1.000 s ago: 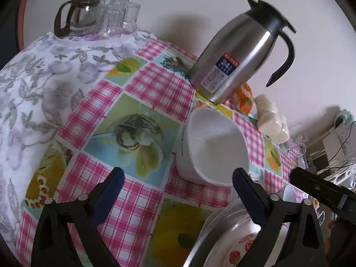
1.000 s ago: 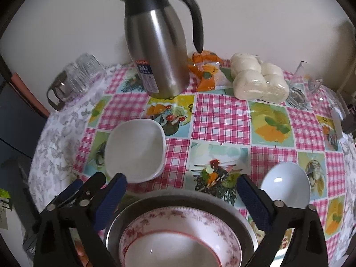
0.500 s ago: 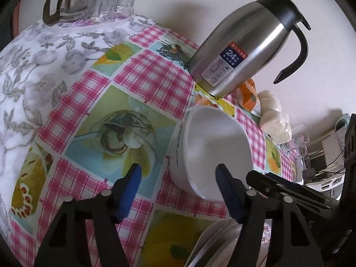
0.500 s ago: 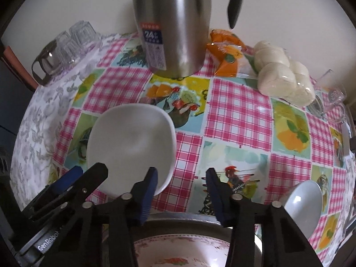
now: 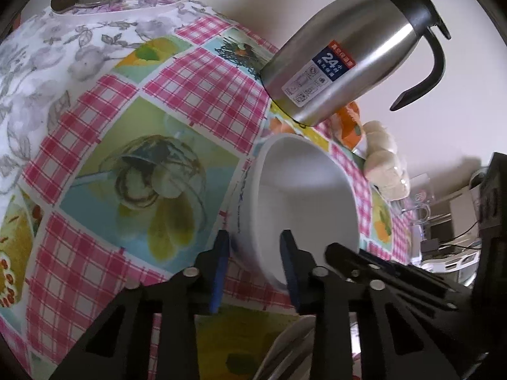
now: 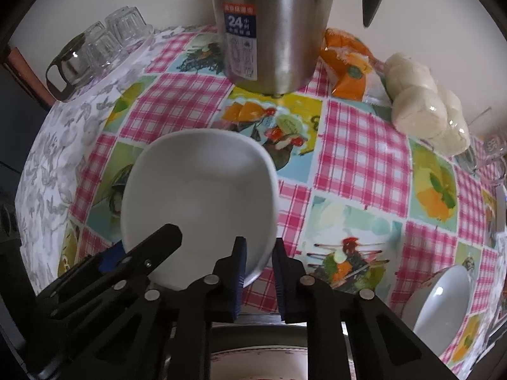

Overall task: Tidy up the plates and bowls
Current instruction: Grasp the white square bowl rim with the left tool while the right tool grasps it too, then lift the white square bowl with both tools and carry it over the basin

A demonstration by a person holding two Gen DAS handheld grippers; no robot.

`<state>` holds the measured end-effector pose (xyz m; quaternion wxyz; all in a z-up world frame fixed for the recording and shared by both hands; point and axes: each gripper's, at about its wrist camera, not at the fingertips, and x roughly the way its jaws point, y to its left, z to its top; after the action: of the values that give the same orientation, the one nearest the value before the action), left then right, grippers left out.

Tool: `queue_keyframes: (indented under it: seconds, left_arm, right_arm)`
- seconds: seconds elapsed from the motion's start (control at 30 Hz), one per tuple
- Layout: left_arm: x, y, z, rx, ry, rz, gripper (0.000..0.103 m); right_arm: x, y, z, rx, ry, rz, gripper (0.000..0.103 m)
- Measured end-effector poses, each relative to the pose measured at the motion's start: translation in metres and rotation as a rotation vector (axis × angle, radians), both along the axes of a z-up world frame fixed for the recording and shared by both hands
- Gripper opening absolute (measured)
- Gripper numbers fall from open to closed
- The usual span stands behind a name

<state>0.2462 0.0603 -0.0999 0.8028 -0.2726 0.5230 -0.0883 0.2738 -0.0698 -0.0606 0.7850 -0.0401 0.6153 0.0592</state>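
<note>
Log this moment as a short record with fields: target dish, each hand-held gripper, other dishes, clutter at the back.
target: square white bowl, on the checked tablecloth
left hand-held gripper: fingers straddling the bowl's near rim, shut on it
right hand-held gripper: fingers straddling the rim at the bowl's near right corner, shut on it
other dishes: round white bowl at right; floral plate in a metal basin, nearest the camera
back: steel thermos jug, steamed buns, upturned glasses
</note>
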Motion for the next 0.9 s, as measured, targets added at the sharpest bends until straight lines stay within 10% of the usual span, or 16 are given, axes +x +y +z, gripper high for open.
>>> queue_keyframes:
  seconds: [0.9]
  left_arm:
    - [-0.089,-0.002,0.094,0.081,-0.189,-0.004,0.031]
  right_arm:
    - [-0.089,-0.007,0.098,0.123,-0.226,0.03,0.016]
